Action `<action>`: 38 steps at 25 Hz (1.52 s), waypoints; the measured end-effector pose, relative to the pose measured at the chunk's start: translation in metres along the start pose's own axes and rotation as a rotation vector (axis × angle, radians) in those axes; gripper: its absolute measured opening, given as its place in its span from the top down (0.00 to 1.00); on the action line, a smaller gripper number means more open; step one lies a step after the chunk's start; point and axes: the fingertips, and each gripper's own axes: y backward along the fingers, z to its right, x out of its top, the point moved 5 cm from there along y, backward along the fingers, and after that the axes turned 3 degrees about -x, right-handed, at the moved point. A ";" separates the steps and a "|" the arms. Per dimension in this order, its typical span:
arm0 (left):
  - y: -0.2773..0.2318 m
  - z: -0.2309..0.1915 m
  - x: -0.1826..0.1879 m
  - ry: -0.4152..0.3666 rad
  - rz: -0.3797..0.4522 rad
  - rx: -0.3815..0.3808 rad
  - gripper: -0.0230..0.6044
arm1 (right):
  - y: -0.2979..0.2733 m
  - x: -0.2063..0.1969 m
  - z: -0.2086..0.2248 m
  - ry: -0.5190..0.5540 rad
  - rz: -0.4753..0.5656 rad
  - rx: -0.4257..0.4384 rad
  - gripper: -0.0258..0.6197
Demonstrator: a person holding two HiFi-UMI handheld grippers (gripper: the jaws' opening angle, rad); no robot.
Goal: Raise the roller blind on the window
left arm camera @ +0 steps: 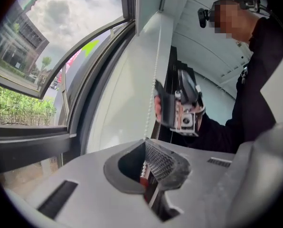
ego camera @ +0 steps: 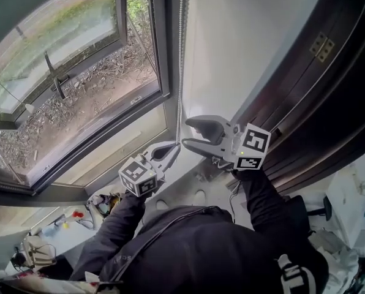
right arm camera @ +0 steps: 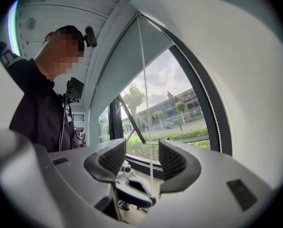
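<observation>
One wide window (ego camera: 78,84) fills the ten o'clock part of the head view, its sash tilted out over a scrubby bank. In the right gripper view the blind (right arm camera: 127,61) appears as a grey sheet across the top of the glass at eleven o'clock. The lower panes are bare, so I judge it only partly raised.

The bead chain (ego camera: 180,54) that works the blind drops from twelve o'clock along the frame, down to both tools near the middle of the head view.

The right gripper (ego camera: 191,133) sits higher, just at three o'clock of the chain. Its claw is spread, and a strand passes between the pads without being pressed. That looks like a reach for a fresh, higher hold.

The left gripper (ego camera: 174,147) lies at seven o'clock of the right one. Its claw is pressed together, pinching the chain (left arm camera: 153,103), whose beads run straight into the closed pads. This low grip probably keeps the chain taut so the blind does not slip back while the upper claw is loose.
</observation>
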 end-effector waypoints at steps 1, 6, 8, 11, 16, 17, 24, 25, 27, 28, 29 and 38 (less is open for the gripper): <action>-0.002 0.000 -0.010 0.008 -0.015 -0.001 0.95 | -0.002 0.009 -0.002 0.016 0.007 0.001 0.63; -0.005 -0.004 -0.068 0.052 -0.121 0.008 0.95 | -0.012 0.037 0.000 0.042 0.036 -0.026 0.63; -0.003 -0.006 -0.092 0.079 -0.160 0.022 0.95 | -0.013 0.045 0.001 0.057 0.056 -0.047 0.65; 0.000 -0.004 -0.113 0.108 -0.187 0.034 0.95 | -0.015 0.052 0.000 0.059 0.067 -0.047 0.72; -0.003 0.004 -0.117 0.104 -0.198 0.018 0.95 | -0.020 0.060 0.000 0.103 0.057 -0.055 0.88; -0.003 0.003 -0.118 0.105 -0.200 0.019 0.95 | -0.020 0.061 0.000 0.101 0.054 -0.051 0.92; 0.006 -0.001 -0.121 0.120 -0.176 0.048 0.95 | -0.024 0.062 0.000 0.051 0.005 -0.013 0.93; 0.007 -0.001 -0.120 0.130 -0.170 0.047 0.95 | -0.024 0.062 0.000 0.053 0.004 -0.014 0.93; 0.011 -0.001 -0.119 0.132 -0.165 0.039 0.95 | -0.024 0.062 0.001 0.046 0.015 -0.014 0.93; 0.013 -0.001 -0.119 0.124 -0.165 0.034 0.95 | -0.024 0.062 0.002 0.038 0.025 -0.012 0.93; 0.016 -0.002 -0.118 0.114 -0.165 0.031 0.95 | -0.023 0.061 0.003 0.032 0.035 -0.013 0.93; 0.046 -0.023 -0.057 0.062 -0.008 0.110 0.83 | -0.020 0.005 0.014 0.000 -0.042 -0.071 0.93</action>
